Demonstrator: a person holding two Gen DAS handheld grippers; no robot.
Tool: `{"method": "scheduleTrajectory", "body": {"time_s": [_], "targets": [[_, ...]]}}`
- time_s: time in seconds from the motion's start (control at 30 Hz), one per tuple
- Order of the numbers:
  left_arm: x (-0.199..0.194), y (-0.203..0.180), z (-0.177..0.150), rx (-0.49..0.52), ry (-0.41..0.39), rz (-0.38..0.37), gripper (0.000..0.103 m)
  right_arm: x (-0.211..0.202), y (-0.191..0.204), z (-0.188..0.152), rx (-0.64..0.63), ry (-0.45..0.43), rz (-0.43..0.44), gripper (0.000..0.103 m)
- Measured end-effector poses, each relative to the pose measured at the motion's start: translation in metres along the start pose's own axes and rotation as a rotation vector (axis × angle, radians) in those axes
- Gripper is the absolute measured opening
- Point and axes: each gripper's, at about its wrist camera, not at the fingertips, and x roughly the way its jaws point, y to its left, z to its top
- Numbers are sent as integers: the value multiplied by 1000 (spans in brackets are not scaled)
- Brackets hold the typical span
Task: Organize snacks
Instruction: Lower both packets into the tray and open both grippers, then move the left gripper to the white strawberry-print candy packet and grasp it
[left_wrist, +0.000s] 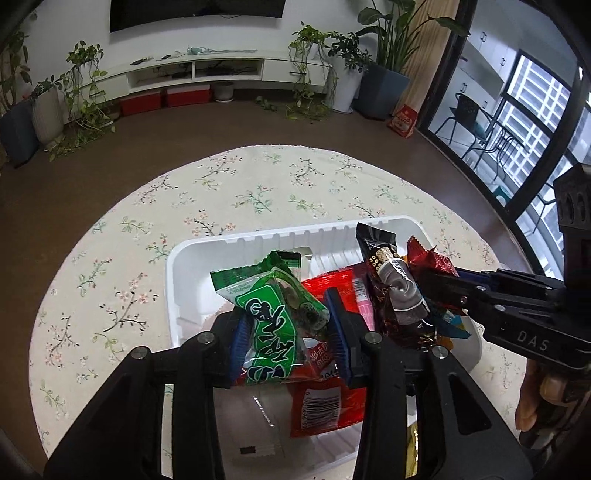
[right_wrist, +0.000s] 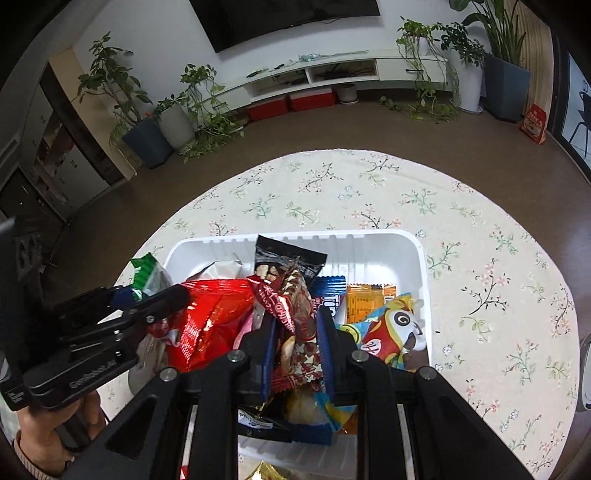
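A white plastic tray (left_wrist: 236, 240) sits on the round flowered table. My left gripper (left_wrist: 290, 332) hangs over the tray's near left part, its blue pads shut on a puffy green snack packet (left_wrist: 273, 314) that stands upright between them. In the right wrist view, my right gripper (right_wrist: 298, 347) is shut on a bundle of dark brown and red packets (right_wrist: 299, 314) over the tray's near middle. Each gripper shows in the other's view: the right gripper (left_wrist: 428, 291) at the right, the left gripper (right_wrist: 151, 295) at the left with the green packet (right_wrist: 147, 271).
Loose in the tray (right_wrist: 369, 236) lie a big red bag (right_wrist: 210, 317), a blue packet (right_wrist: 332, 291), an orange packet (right_wrist: 369, 299) and a parrot-print packet (right_wrist: 395, 325). A clear wrapper (left_wrist: 251, 424) lies under my left gripper. Flowered tablecloth (right_wrist: 480, 258) surrounds the tray; the floor lies beyond the table's edge.
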Motion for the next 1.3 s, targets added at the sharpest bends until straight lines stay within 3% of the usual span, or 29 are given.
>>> {"method": "scheduleTrajectory", "body": {"time_s": [0.1, 0.3, 0.53, 0.7, 0.83, 0.9, 1.0, 1.13, 1.3], "targets": [[2, 1, 1, -4, 9, 4, 53, 0, 5, -1, -26, -3, -22, 26], [-3, -6, -4, 14, 2, 8, 54, -2, 10, -2, -50, -6, -44, 42], [-26, -11, -9, -2, -29, -1, 58, -12, 11, -5, -51, -20, -57, 50], [-50, -15, -17, 9, -58, 1, 81, -41, 13, -7, -53, -84, -23, 57], [-71, -19, -28, 26, -92, 16, 92, -64, 19, -16, -76, -123, 2, 70], [-85, -20, -37, 34, -110, 26, 103, -76, 20, -24, -84, -143, 5, 76], [-110, -28, -58, 68, -170, 53, 103, -95, 18, -46, -77, -165, 25, 87], [-134, -33, -94, 108, -204, 147, 103, -110, 13, -77, -63, -162, 25, 87], [-127, -41, -150, 197, -64, 186, 103, -115, 3, -123, 12, -118, 56, 87]]}}
